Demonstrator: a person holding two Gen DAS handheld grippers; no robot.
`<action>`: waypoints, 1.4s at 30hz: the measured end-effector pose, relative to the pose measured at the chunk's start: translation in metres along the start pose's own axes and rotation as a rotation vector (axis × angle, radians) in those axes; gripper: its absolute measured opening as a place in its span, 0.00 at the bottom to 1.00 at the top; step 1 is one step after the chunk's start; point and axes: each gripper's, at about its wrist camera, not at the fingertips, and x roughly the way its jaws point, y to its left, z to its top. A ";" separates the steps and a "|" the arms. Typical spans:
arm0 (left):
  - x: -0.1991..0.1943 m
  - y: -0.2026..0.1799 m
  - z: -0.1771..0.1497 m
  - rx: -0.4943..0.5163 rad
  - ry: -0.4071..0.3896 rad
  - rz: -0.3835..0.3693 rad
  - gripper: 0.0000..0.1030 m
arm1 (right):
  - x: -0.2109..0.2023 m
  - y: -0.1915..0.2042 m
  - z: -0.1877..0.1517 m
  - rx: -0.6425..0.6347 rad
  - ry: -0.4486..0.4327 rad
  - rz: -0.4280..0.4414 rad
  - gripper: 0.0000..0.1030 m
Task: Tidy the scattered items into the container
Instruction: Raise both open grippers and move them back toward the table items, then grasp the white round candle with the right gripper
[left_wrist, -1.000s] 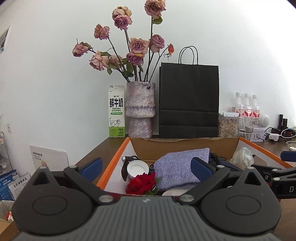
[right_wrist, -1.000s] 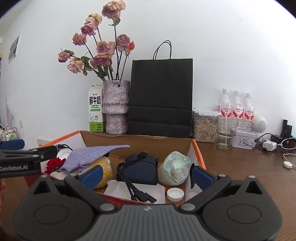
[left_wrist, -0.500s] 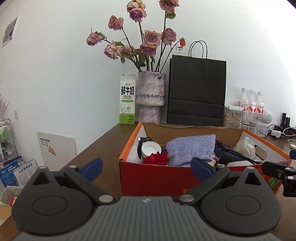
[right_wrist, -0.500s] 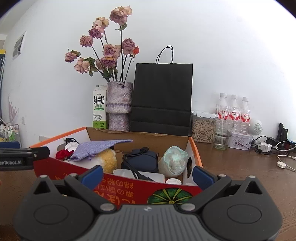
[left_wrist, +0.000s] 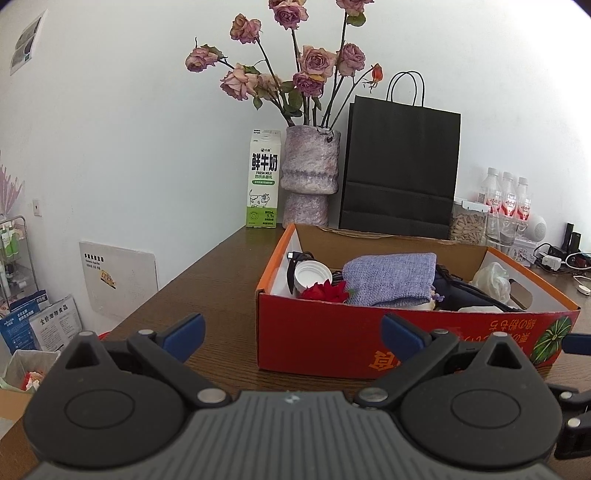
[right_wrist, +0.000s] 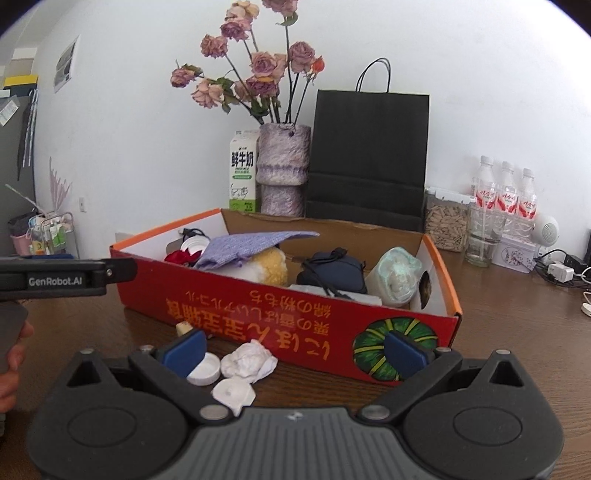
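Box (right_wrist: 258, 314) on the table (right_wrist: 517, 332), cloth (right_wrist: 251, 245) and pouch (right_wrist: 332, 271) inside it, crumpled tissue (right_wrist: 249, 363) and cap (right_wrist: 205, 369) before it, vase (right_wrist: 282, 170), milk carton (right_wrist: 242, 171) and bag (right_wrist: 369, 155) behind

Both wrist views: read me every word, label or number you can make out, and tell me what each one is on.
"鲜牛奶" and "FRESH MILK": milk carton.
"3.3": same carton, green band; the other small print is too small to read.
"GenRobot.AI": left gripper, seen side-on.
Upside-down yellow characters: red box front; not reliably readable.
Bottle labels, wall poster, floor packets: too small or blurred.
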 end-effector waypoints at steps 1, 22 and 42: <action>0.000 0.000 0.000 0.000 0.001 0.000 1.00 | 0.001 0.002 0.000 -0.001 0.016 0.007 1.00; 0.006 0.002 0.000 -0.008 0.047 -0.004 1.00 | 0.022 0.016 -0.007 -0.020 0.181 0.097 0.26; 0.019 -0.022 -0.004 0.084 0.152 -0.116 1.00 | 0.005 -0.019 -0.007 0.090 0.104 -0.021 0.26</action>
